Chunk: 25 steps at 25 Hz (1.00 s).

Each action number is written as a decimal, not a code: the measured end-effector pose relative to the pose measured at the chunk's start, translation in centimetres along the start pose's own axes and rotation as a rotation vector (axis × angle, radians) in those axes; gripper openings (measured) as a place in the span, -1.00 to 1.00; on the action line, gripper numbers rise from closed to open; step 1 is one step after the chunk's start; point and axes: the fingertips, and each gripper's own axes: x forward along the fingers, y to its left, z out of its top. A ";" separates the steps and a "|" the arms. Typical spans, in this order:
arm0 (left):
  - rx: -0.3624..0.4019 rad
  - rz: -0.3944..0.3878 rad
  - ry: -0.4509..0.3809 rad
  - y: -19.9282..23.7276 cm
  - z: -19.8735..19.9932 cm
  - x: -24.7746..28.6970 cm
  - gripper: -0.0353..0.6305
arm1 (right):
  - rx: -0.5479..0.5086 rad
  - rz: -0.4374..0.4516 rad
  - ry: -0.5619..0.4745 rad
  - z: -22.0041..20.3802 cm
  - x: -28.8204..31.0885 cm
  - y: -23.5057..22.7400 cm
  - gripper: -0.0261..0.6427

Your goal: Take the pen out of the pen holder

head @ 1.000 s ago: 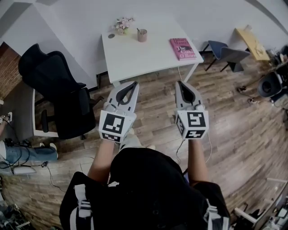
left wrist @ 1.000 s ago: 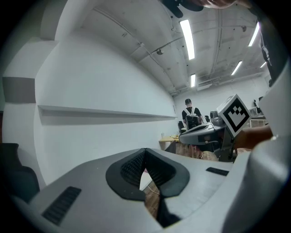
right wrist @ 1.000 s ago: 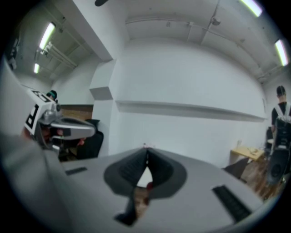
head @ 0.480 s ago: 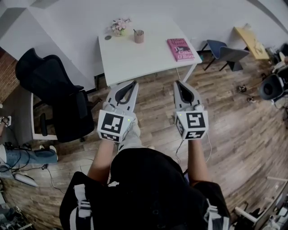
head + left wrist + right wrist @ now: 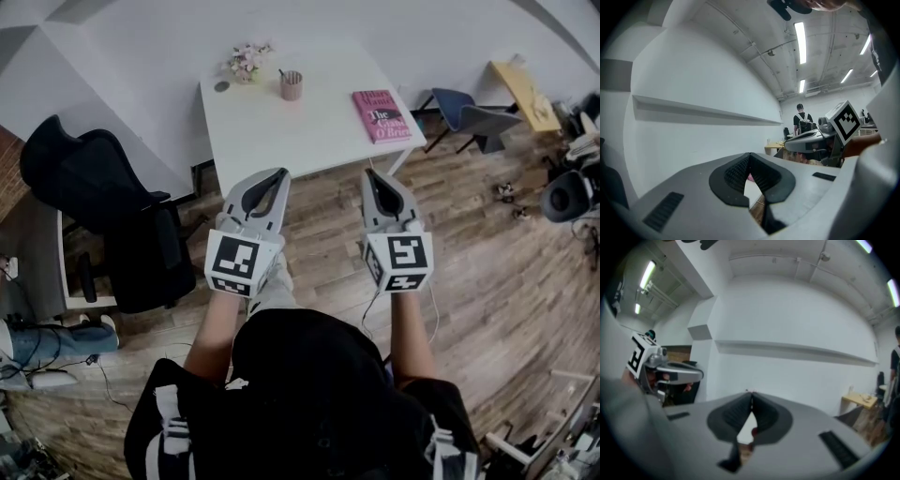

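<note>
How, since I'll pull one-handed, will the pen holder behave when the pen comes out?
The pen holder looks small and narrow, so probably light and tippy. The pen leans on its rim, so a slanted pull may drag it.

Book: title printed on the pink cover, too small to read reliably. No other text legible.
</note>
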 end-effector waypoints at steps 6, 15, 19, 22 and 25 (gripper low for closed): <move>-0.023 -0.021 0.011 5.2 -0.8 3.8 -0.83 | 0.002 -0.012 0.003 1.0 6.5 -0.5 -0.82; -0.038 -0.034 0.020 14.0 -1.5 8.4 -0.83 | -0.003 -0.022 0.017 2.9 16.5 -0.2 -0.82; -0.036 -0.069 0.036 17.4 -2.4 10.1 -0.83 | -0.012 -0.016 0.035 3.2 20.8 0.8 -0.82; -0.032 -0.087 0.047 19.4 -2.9 11.2 -0.83 | -0.031 -0.007 0.047 3.5 23.0 1.5 -0.83; -0.047 -0.092 0.054 20.7 -3.5 12.2 -0.83 | -0.034 -0.007 0.059 3.3 24.5 1.6 -0.82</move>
